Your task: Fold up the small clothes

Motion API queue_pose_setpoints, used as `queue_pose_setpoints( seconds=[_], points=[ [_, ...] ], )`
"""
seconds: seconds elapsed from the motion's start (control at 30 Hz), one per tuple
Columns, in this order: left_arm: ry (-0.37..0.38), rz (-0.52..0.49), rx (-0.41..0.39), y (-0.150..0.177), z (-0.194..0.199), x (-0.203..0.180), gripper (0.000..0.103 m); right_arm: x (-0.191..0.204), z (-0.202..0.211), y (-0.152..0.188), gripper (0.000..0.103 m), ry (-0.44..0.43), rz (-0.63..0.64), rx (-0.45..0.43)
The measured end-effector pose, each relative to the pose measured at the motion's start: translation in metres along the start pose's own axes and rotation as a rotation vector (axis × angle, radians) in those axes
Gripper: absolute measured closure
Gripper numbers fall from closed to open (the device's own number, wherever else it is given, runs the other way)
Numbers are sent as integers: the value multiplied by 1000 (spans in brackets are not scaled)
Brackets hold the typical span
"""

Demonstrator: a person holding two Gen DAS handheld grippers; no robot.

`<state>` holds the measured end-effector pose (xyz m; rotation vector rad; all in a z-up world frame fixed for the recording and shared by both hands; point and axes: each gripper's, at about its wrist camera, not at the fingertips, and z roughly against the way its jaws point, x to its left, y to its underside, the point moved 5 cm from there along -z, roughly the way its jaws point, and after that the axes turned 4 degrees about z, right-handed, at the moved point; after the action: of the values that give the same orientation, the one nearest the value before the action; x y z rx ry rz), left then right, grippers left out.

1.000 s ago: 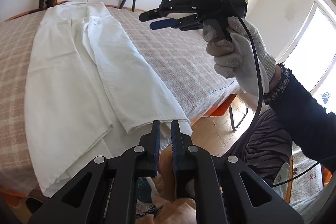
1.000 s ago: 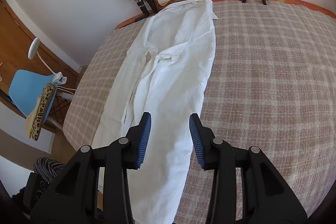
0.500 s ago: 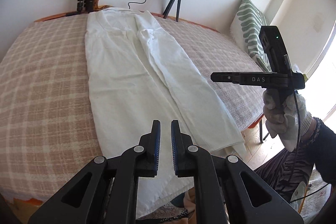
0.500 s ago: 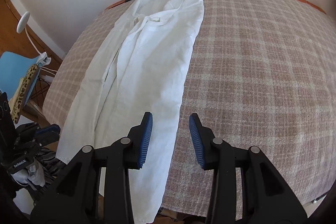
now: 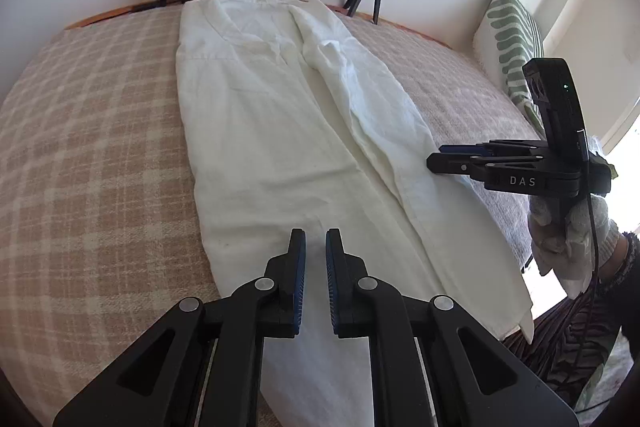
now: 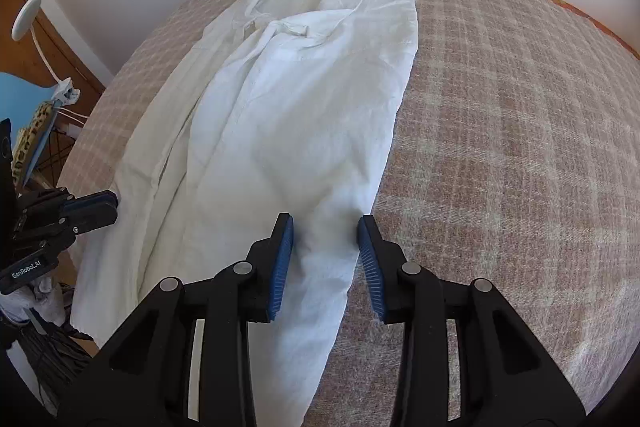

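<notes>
Checked blanket (image 6: 520,147) under everything, white garment (image 5: 288,147) lying full length along it, no cross fold made yet. My right gripper (image 6: 325,259) hangs parted over its edge, nothing pinched; my left gripper (image 5: 315,283) is closed, empty.

Creased white cloth garment (image 5: 288,131) (matt) on woolly checked blanket (image 5: 88,155)

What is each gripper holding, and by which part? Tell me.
Nothing is held. The left gripper is shut and empty above the white garment; the right gripper is open over its edge.
</notes>
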<state>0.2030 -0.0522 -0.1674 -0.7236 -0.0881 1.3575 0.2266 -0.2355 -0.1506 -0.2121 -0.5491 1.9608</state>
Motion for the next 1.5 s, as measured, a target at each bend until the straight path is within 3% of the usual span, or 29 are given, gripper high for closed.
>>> queue_pose_setpoints(
  seconds=[0.1,0.2,0.33,0.47,0.6,0.73,0.8,0.87,0.97,1.13,1.3,1.5],
  points=[
    [10,-14,0,14,6,4,94,2,18,17,68,-47,5,12],
    [16,1,-6,16,16,6,94,-6,42,10,68,-48,-24,-75],
    [18,2,7,28,22,8,94,-8,49,-1,72,-101,-65,-128],
    [1,-65,14,50,31,0,94,8,36,12,75,-106,-15,-76],
    [-16,-155,-1,71,46,-11,91,18,30,50,75,-131,-20,-28],
    [-2,-234,61,94,51,-19,91,25,45,87,74,-157,-15,-14],
    [5,-261,108,103,50,-21,91,33,52,103,74,-150,51,8],
    [43,-215,135,104,52,-16,91,41,60,113,74,-124,127,49],
    [118,-49,123,97,65,-2,90,33,76,115,73,-185,64,34],
    [154,130,106,90,77,20,62,4,71,119,58,-353,-128,76],
    [176,216,180,97,60,28,61,-5,53,128,57,-459,-241,139],
    [268,276,216,101,47,26,61,5,38,126,57,-537,-281,182]
  ],
)
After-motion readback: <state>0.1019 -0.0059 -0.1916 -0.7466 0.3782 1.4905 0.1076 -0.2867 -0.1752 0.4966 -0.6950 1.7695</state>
